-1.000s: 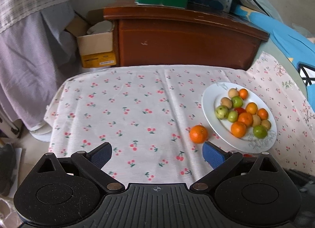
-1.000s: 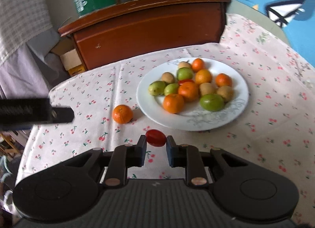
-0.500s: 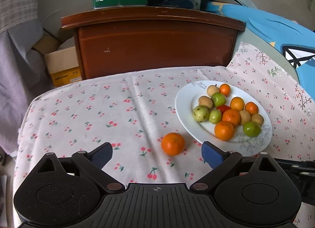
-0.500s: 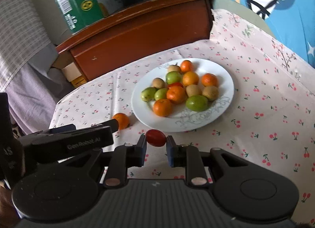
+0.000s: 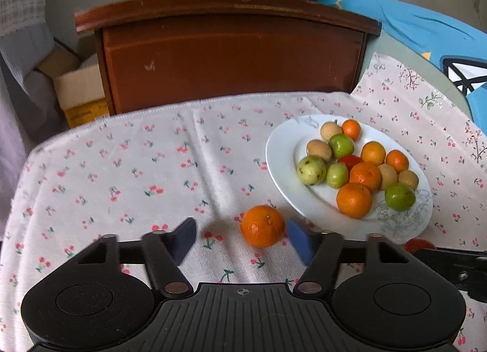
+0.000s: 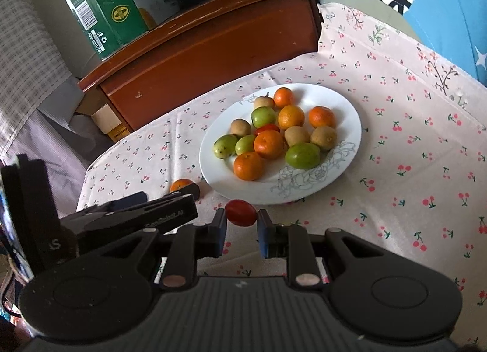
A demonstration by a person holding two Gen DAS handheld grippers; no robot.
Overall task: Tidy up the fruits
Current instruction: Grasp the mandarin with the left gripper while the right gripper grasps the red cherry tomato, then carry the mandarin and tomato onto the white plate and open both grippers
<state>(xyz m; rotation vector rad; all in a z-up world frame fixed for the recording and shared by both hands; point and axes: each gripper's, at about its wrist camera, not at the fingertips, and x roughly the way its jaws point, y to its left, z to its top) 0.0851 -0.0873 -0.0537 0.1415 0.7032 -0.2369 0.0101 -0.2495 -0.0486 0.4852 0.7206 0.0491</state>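
A white plate (image 5: 280,166) (image 6: 344,108) on the cherry-print cloth holds several oranges, green fruits and brown fruits. A loose orange (image 5: 262,225) (image 6: 181,184) lies on the cloth just left of the plate. My left gripper (image 5: 242,239) is open with its jaws on either side of that orange, which sits near the right pad. My right gripper (image 6: 241,224) is shut on a small red tomato (image 6: 240,212) and holds it at the plate's near rim. The tomato also shows in the left wrist view (image 5: 418,244).
A dark wooden cabinet (image 5: 231,57) stands behind the table with green and blue boxes (image 6: 106,8) on top. A cardboard box (image 5: 79,90) sits on the floor at left. Blue fabric (image 5: 426,32) lies at the right.
My left gripper has moved forward and right so the loose orange now lies between its jaws, which have narrowed. My right gripper has kept hold of the tomato and shifted slightly.
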